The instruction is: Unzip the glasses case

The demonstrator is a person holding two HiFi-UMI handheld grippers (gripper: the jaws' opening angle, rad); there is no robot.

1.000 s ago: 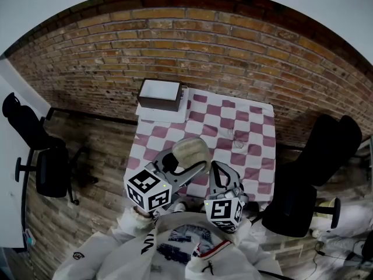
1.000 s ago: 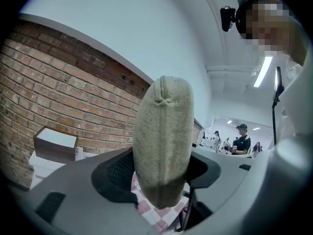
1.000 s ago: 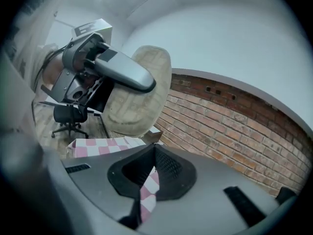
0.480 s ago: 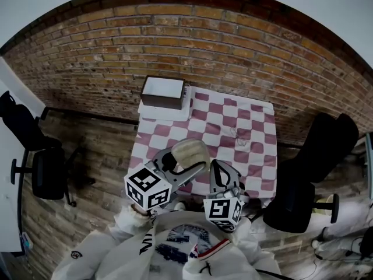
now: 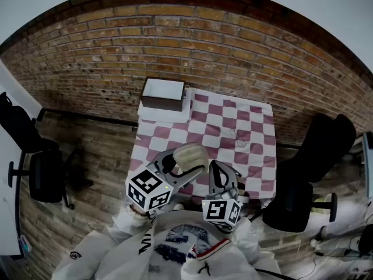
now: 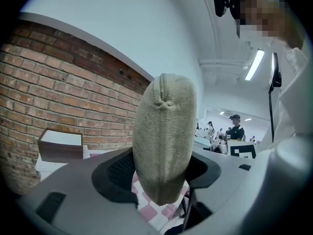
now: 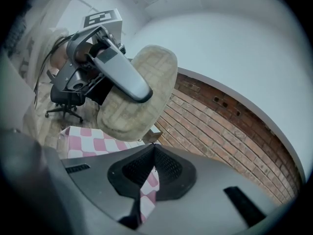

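Beige and kinda woven-looking, going by both gripper views. Talking about the glasses case (image 6: 164,141) here: clamped between the pads of the left gripper (image 5: 175,169), squeezed on its two broad sides, hanging in the air over the near left part of the table (image 5: 263,156) and clear of the pink-and-white checked cloth (image 5: 245,134). Shows up end-on in the left gripper view, with a little puckered seam at the far tip. Over on the right, got the right gripper (image 7: 154,148) closed up tight, pads together, nothing visibly pinched between them. Sits just right of the case, tips near its lower edge; can't tell whether touching it or not. Further back, spotting a brown box (image 5: 162,94) with a white inside at the far left corner of the table. Beyond that, just brick wall (image 5: 233,57), plus a black chair (image 5: 309,174) off to the right of the table.
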